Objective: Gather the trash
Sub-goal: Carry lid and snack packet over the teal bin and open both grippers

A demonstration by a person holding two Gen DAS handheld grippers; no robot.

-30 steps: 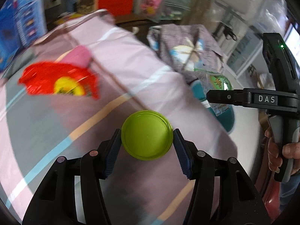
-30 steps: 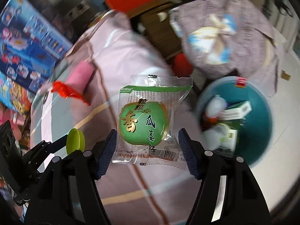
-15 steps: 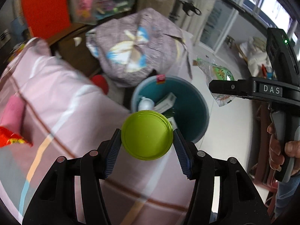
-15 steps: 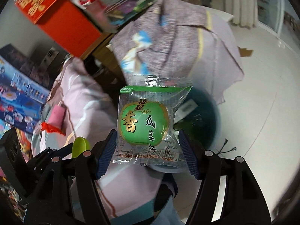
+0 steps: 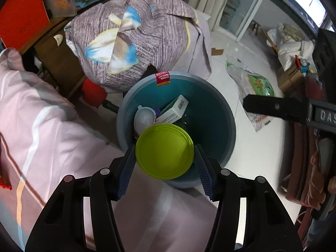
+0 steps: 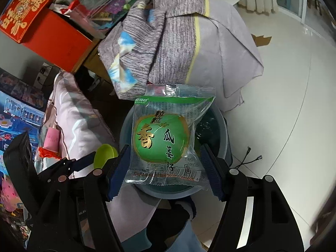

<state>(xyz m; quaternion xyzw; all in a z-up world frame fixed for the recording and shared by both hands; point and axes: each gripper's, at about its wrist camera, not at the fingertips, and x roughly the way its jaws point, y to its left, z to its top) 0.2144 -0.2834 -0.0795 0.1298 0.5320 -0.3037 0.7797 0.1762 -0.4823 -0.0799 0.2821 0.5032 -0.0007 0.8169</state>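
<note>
The left gripper (image 5: 164,157) is clenched on a lime-green lid (image 5: 164,151), and the right gripper (image 6: 164,163) grasps a green snack packet (image 6: 168,138); both hang over the teal bin (image 5: 220,113) beside the bed (image 5: 42,130). A white carton (image 5: 175,109) already lies inside; dropping both pieces remains
</note>
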